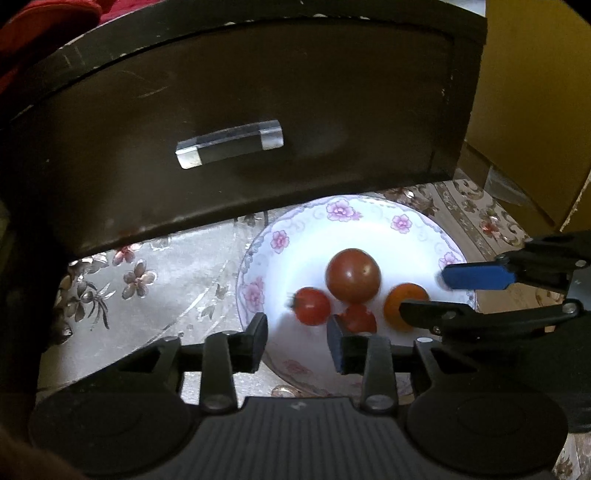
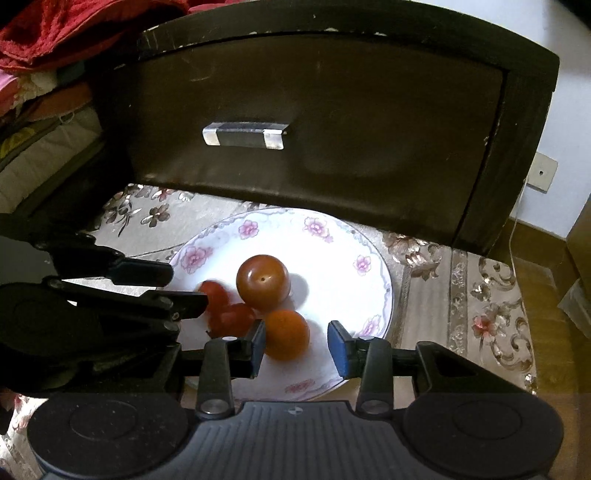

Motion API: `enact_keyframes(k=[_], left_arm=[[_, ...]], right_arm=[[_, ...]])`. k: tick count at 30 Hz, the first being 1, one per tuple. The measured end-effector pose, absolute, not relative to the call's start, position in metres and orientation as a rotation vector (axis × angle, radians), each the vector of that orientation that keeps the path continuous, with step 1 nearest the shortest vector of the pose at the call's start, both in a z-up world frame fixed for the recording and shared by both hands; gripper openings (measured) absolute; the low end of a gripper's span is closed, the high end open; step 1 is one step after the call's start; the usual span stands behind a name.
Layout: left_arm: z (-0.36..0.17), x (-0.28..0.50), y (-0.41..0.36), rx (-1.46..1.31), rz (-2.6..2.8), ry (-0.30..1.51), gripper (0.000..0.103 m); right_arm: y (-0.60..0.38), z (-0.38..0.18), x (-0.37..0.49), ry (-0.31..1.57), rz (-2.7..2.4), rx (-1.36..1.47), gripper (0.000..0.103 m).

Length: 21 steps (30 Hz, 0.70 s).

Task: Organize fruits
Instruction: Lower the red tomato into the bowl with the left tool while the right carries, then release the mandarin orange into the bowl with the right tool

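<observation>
A white floral plate (image 1: pixel 354 229) (image 2: pixel 343 251) sits on a patterned cloth before a dark drawer. On it lie a large dark-red tomato (image 1: pixel 352 275) (image 2: pixel 263 281), two small red tomatoes (image 1: pixel 312 305) (image 1: pixel 359 318) (image 2: pixel 216 291) (image 2: pixel 234 318) and an orange fruit (image 1: pixel 404 303) (image 2: pixel 287 334). My left gripper (image 1: pixel 297 341) (image 2: pixel 184 290) is open and empty, just short of the small tomatoes. My right gripper (image 2: pixel 295 345) (image 1: pixel 428 295) is open, its fingers either side of the orange fruit but apart from it.
A dark wooden drawer front (image 1: pixel 258 122) (image 2: pixel 314 122) with a clear handle (image 1: pixel 229 143) (image 2: pixel 245 134) stands right behind the plate. A yellow cardboard box (image 1: pixel 532 110) is at the right. Red cloth (image 2: pixel 55 33) and bedding lie at the far left.
</observation>
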<state>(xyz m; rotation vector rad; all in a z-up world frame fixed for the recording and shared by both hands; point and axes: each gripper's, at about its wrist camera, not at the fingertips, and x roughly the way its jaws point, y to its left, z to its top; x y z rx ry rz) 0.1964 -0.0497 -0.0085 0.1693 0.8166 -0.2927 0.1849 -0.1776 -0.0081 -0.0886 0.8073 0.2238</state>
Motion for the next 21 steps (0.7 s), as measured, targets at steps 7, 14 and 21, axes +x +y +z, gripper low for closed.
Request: enact_keyframes(k=[7,14,21], left_arm=[[0.011,0.188,-0.039,0.149,-0.284,0.779,0.050],[0.034,0.165,-0.016,0.117,-0.262,0.760,0.058],[0.038,0.127,0.013,0.093,-0.233,0.805,0.066]], right_arm=[[-0.183,0.004,0.182,0.763,0.208,-0.060,0.042],[-0.185,0.028,0.169,0.704,0.225,-0.025,0.048],[-0.169,0.026,0.143,0.752,0.302,-0.044,0.050]])
